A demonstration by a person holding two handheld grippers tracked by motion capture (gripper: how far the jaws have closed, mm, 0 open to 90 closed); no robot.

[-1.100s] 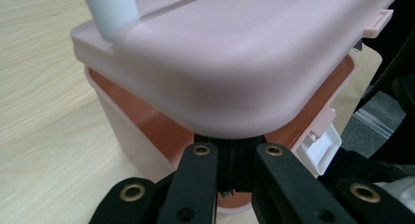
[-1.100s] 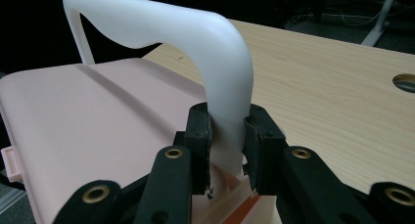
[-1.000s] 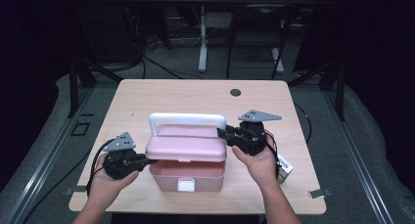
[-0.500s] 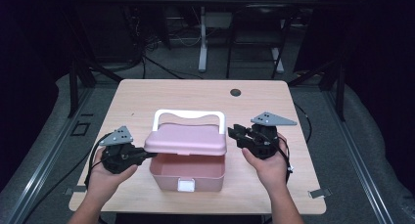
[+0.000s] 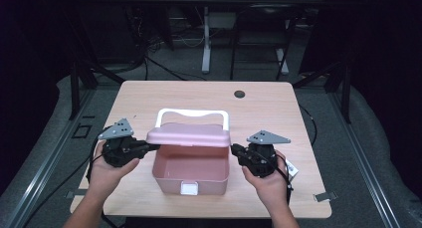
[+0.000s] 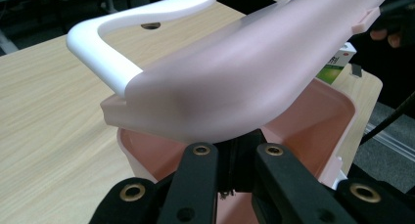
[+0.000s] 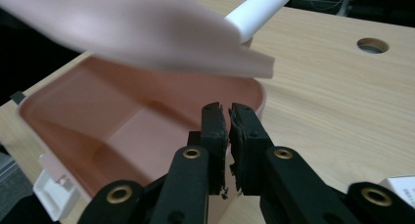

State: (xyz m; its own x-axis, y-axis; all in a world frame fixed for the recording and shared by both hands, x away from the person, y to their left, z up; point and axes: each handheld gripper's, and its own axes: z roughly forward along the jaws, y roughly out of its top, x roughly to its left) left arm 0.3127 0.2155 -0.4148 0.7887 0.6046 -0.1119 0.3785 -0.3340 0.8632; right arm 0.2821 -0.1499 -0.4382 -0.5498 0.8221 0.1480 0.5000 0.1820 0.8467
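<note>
Start at your left gripper (image 5: 149, 147): its 2 jaws are pinched together on the left edge of the pink lid (image 5: 189, 134), and in the left gripper view the lid's underside (image 6: 235, 82) sits right on top of them. That grip alone carries the lid, so keep the pinch firm and the wrist level; if the wrist rolls, the thin edge could slide out.

The lid hangs tilted above the open pink box (image 5: 191, 171), which stands at the middle of the table (image 5: 149, 98) near your edge, its white latch (image 5: 189, 189) facing you. The white handle (image 5: 192, 113) rises along the lid's far side. Lift the lid further back in 1 smooth arc so its rim clears the box wall.

Your right gripper (image 5: 234, 149) sits just beside the lid's right corner. Its jaws have just been closing and are nearly together with nothing between them (image 7: 229, 119), as the right gripper view shows. Hold it clear of the lid's swing, or rest it against the box wall to stop the box shifting.
</note>
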